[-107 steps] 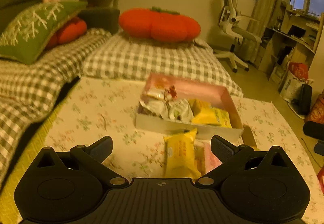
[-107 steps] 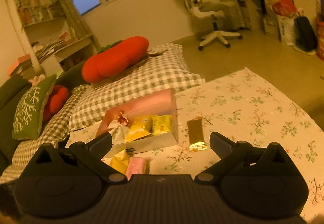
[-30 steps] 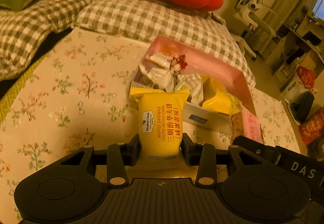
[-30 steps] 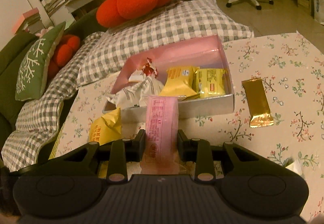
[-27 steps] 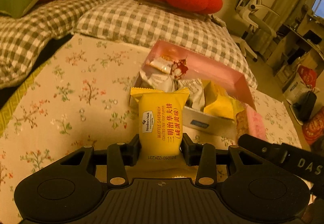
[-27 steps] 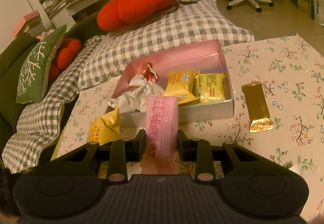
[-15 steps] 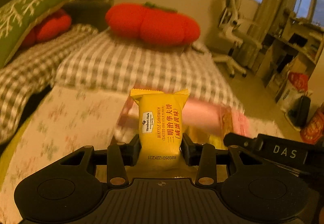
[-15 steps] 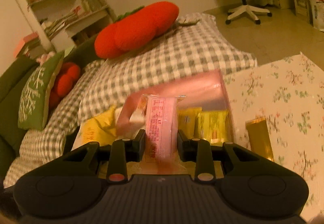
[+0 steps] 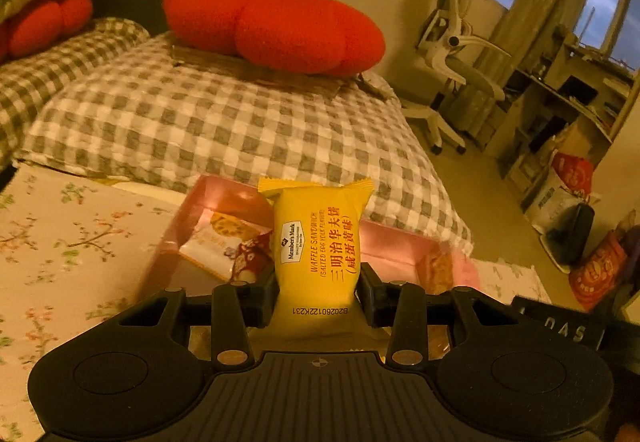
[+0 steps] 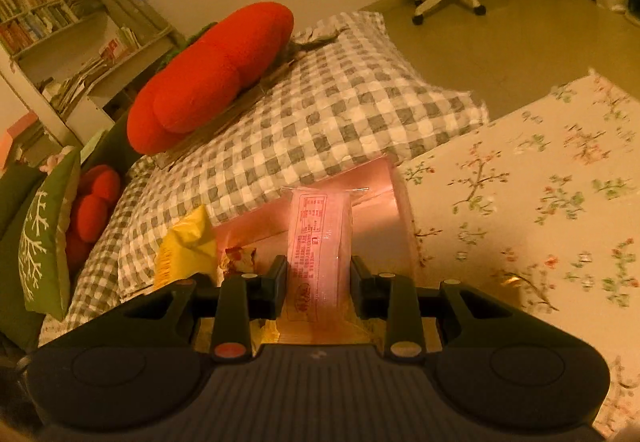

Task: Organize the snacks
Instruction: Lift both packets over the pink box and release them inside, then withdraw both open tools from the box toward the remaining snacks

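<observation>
Left gripper (image 9: 318, 292) clamped on yellow waffle packet (image 9: 318, 242), which I hold above pink box (image 9: 188, 214), near side. Right gripper (image 10: 318, 284) pinches pink packet (image 10: 318, 242) upright over same box (image 10: 402, 210), by its right wall.

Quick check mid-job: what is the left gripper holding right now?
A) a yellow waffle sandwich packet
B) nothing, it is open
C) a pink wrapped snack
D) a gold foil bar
A: the left gripper is shut on the yellow waffle sandwich packet, held upright in front of the pink cardboard box; the pink wrapped snack sits in the right gripper.
</observation>
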Action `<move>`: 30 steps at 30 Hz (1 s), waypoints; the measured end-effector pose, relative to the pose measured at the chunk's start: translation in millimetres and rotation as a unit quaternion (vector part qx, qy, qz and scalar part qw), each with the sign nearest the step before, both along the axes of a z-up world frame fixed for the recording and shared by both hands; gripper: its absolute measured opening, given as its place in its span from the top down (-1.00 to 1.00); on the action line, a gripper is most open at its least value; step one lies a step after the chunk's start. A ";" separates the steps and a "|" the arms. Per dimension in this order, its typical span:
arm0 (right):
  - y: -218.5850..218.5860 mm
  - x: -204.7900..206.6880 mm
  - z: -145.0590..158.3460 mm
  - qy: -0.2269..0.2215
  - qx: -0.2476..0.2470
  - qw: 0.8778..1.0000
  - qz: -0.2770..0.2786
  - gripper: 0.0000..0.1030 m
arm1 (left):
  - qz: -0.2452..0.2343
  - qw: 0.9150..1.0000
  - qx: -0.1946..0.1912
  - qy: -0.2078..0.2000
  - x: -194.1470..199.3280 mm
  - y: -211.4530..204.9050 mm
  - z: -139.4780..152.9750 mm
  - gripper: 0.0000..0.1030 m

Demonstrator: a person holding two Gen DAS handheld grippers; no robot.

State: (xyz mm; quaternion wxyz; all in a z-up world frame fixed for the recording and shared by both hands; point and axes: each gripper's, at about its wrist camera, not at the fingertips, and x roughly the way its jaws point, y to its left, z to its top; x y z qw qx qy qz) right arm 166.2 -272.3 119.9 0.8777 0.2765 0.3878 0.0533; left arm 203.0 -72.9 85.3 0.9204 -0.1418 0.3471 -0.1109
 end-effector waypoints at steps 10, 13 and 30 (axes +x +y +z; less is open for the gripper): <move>1.8 11.5 0.6 -0.015 0.002 1.000 -0.023 0.14 | 0.006 0.999 -0.039 0.006 26.4 3.0 -16.1 0.02; -11.2 6.8 4.0 -0.014 0.010 0.999 -0.047 0.04 | 0.012 0.999 -0.031 -0.012 19.7 11.3 0.8 -0.04; -4.7 -56.9 77.6 0.014 -0.092 0.996 0.010 -0.13 | 0.027 0.999 0.035 -0.015 -81.7 50.0 62.0 -0.10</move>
